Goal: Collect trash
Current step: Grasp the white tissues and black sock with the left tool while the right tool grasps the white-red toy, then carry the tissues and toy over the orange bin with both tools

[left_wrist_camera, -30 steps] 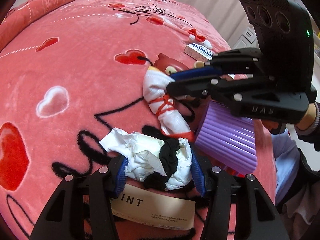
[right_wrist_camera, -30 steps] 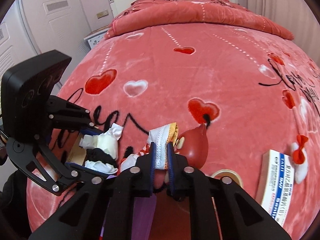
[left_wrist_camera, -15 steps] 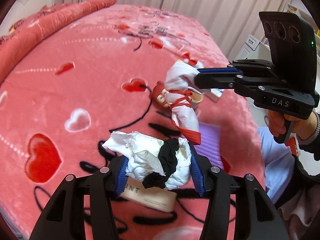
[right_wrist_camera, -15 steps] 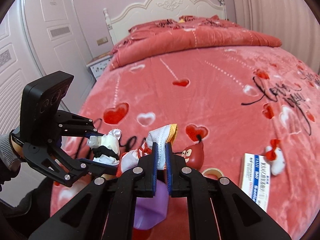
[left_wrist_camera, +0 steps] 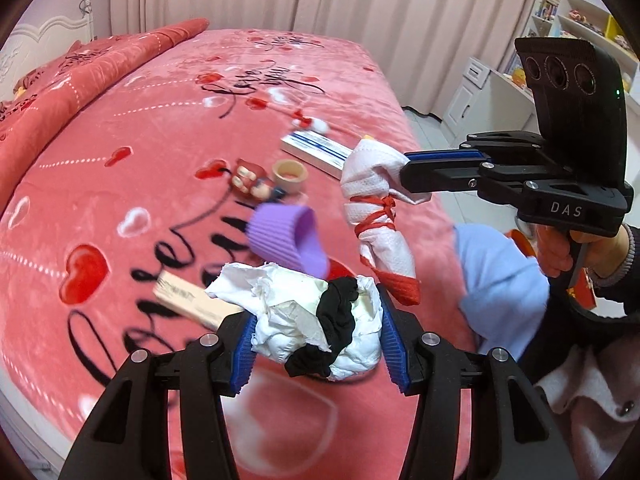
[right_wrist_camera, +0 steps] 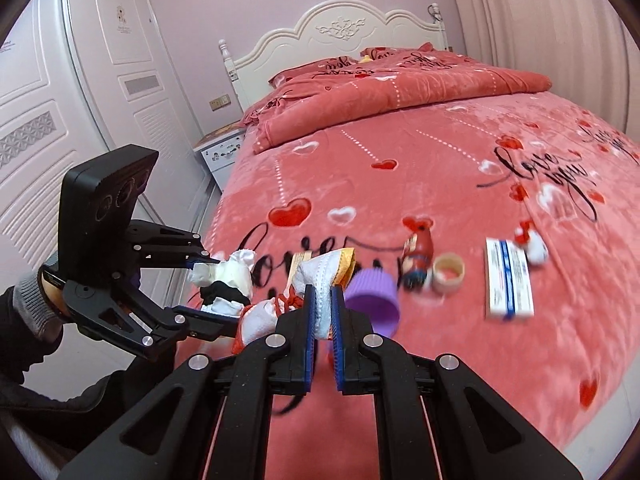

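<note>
My left gripper [left_wrist_camera: 316, 340] is shut on a wad of crumpled white tissue [left_wrist_camera: 292, 312] with a black band [left_wrist_camera: 336, 316] wrapped over it, held above the pink bed. In the right wrist view that same wad [right_wrist_camera: 226, 280] shows in the left gripper [right_wrist_camera: 200, 292] at the left. My right gripper [right_wrist_camera: 324, 312] is shut on a white face mask [right_wrist_camera: 324, 276] tied with red string. In the left wrist view the mask [left_wrist_camera: 376, 216] dangles from the right gripper [left_wrist_camera: 404, 176], clear of the blanket.
On the pink heart-print blanket [left_wrist_camera: 132, 128] lie a purple ribbed cup [left_wrist_camera: 286, 240] on its side, a tape roll [left_wrist_camera: 290, 174], a small red figure [left_wrist_camera: 250, 182], a blue-and-white box [left_wrist_camera: 316, 150] and a tan card [left_wrist_camera: 192, 300]. The bed edge and a person's blue sleeve [left_wrist_camera: 496, 280] are at the right.
Both grippers rose and drew back from the bed, each keeping its load. The mask came up off the blanket, and more of the room shows.
</note>
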